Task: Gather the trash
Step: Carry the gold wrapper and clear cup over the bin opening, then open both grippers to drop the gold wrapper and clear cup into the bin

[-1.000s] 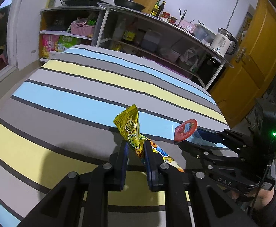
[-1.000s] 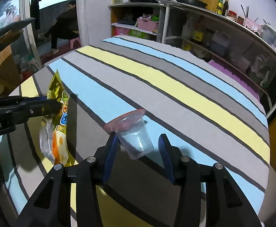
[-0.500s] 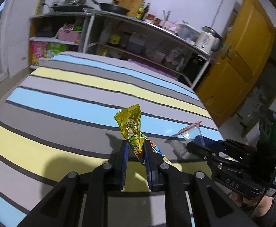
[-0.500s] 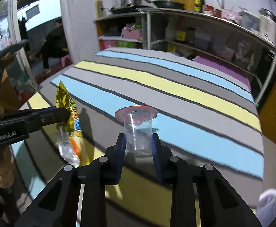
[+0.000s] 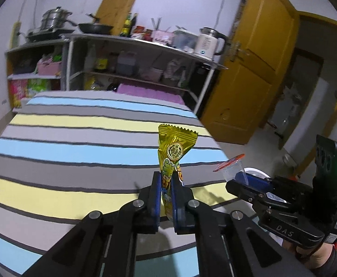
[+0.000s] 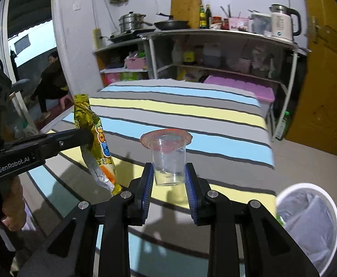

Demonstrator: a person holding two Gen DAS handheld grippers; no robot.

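- Over the striped bed (image 5: 76, 152), both tools are raised and loaded, the bed cover banded in grey, blue and yellow.
- Left tool (image 5: 166, 191): blue pads pressed together on a yellow snack wrapper (image 5: 172, 152), which stands upright out of the grip, serrated top edge up; a round gold emblem and coloured lettering on it, not readable.
- From the right wrist view the same wrapper (image 6: 92, 129) hangs past the grip, with a clear torn lower end and an orange patch.
- Left tool body reads "GenRobot.AI" in that view; a bare hand (image 6: 11, 198) grips its handle at lower left.
- Right tool (image 6: 168, 180): pads clamped on the sides of a clear plastic cup (image 6: 168, 161), upright, with a red foil lid on its rim, partly peeled; inside looks close to empty.
- In the left view the cup (image 5: 233, 168) sits just right of the wrapper, apart from it; the right tool body shows "DAS" and a green light.
- White trash bin (image 6: 307, 226) with a grey liner is on the floor, lower right of the cup, beside the bed corner.
- Behind the bed: metal shelf rack (image 6: 214, 39) carrying a white kettle (image 6: 282, 23), frying pan, steamer pot, bottles and a wooden board; labels too small to read.
- Yellow door (image 5: 249, 69) to the right; a seated person (image 6: 50, 80) is visible in the doorway at left.
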